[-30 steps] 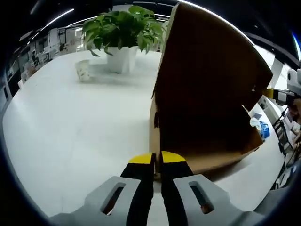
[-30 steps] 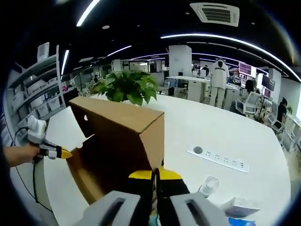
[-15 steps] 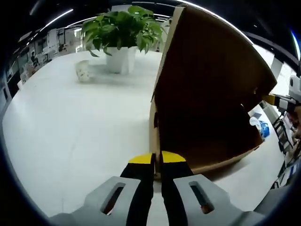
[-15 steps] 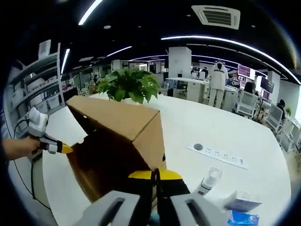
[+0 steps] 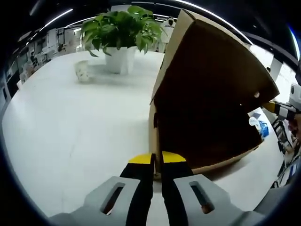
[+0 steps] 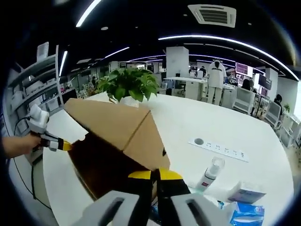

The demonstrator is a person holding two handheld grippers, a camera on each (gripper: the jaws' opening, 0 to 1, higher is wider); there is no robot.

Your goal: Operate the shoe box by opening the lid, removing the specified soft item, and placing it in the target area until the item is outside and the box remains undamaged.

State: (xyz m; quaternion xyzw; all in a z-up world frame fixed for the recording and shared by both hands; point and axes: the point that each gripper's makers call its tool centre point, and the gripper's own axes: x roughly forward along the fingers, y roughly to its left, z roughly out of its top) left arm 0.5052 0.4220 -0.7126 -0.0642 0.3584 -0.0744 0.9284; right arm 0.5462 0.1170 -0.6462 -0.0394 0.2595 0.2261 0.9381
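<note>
A brown cardboard shoe box (image 5: 221,160) stands on the white table (image 5: 70,127), its lid (image 5: 207,94) swung up at a steep tilt with the dark inside facing me. My left gripper (image 5: 157,160) is shut on the box's near corner edge. My right gripper (image 6: 155,175) is shut on the lid's (image 6: 113,122) lower corner. Across the box, the left gripper (image 6: 61,145) shows in a hand at the box's left edge. The right gripper (image 5: 273,107) shows at the lid's far corner. The box's contents are hidden.
A potted plant (image 5: 122,28) and a small white cup (image 5: 82,70) stand behind the box. A power strip (image 6: 221,149), a pump bottle (image 6: 211,172) and tissue packs (image 6: 244,193) lie to the right. A person stands far back.
The lid has swung further, its top face tilting more towards the right gripper view. The right gripper has shifted slightly at the lid's far corner. The left gripper has stayed put.
</note>
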